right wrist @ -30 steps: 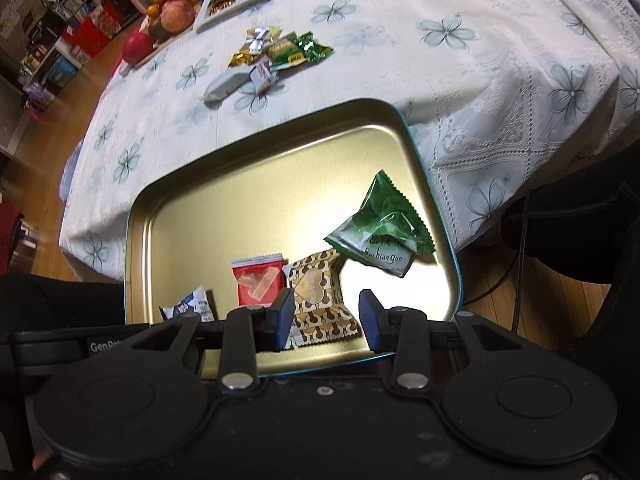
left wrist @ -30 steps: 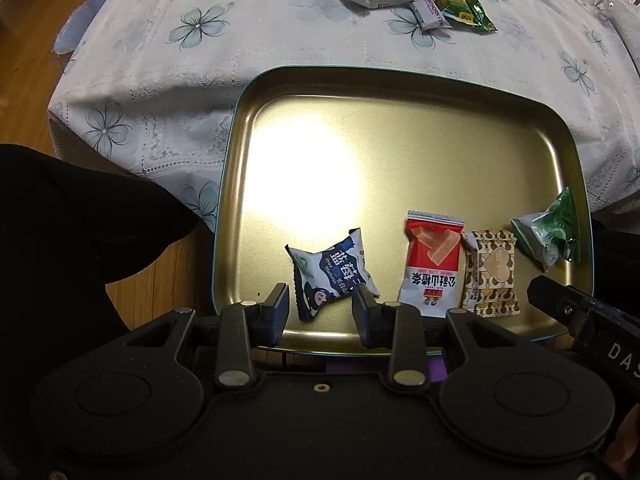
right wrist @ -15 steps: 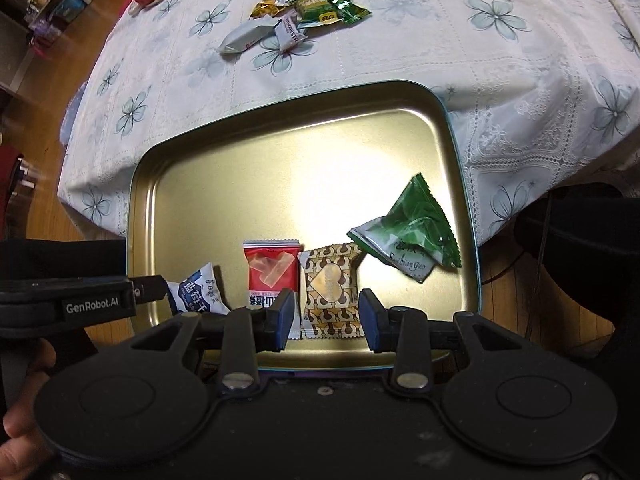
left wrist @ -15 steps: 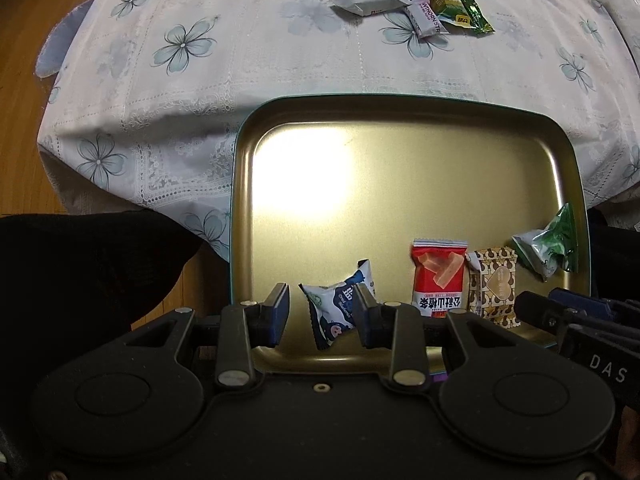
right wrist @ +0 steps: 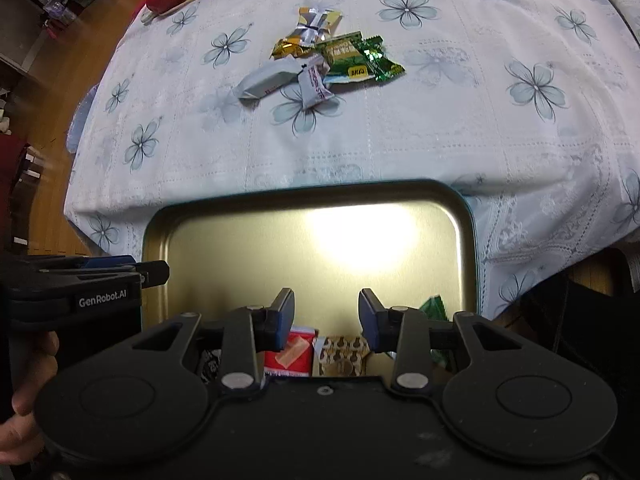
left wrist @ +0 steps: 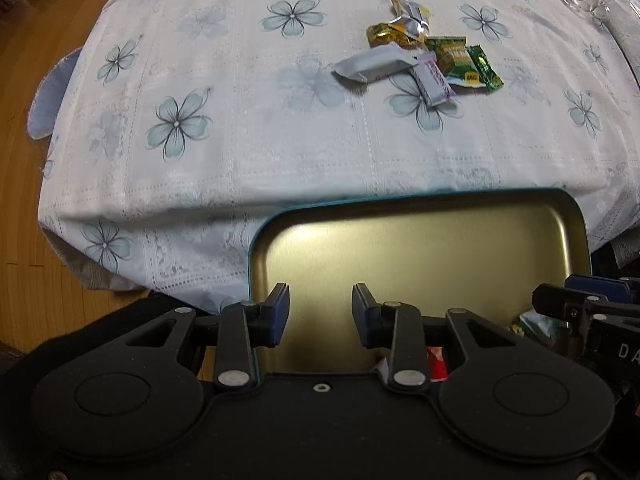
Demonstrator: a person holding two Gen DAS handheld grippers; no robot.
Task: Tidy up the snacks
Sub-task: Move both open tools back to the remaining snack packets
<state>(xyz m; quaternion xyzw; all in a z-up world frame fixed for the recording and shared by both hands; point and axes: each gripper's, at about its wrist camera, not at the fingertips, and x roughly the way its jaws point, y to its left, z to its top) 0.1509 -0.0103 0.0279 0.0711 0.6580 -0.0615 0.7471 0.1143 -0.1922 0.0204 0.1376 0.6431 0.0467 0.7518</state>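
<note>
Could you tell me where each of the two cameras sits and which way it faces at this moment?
Left wrist: sits on the left gripper, looking past its open, empty jaws over the gold tray to the snack pile; the right gripper pokes in at right.
Right wrist: sits on the right gripper, jaws open and empty, facing the same way; the left gripper and a hand show at left.
Shared: tray, floral tablecloth, snack pile.

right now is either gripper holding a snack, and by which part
Nothing is held. The left gripper and right gripper are both open and empty above the gold tray; no wrapper sits between their fingers.
</note>
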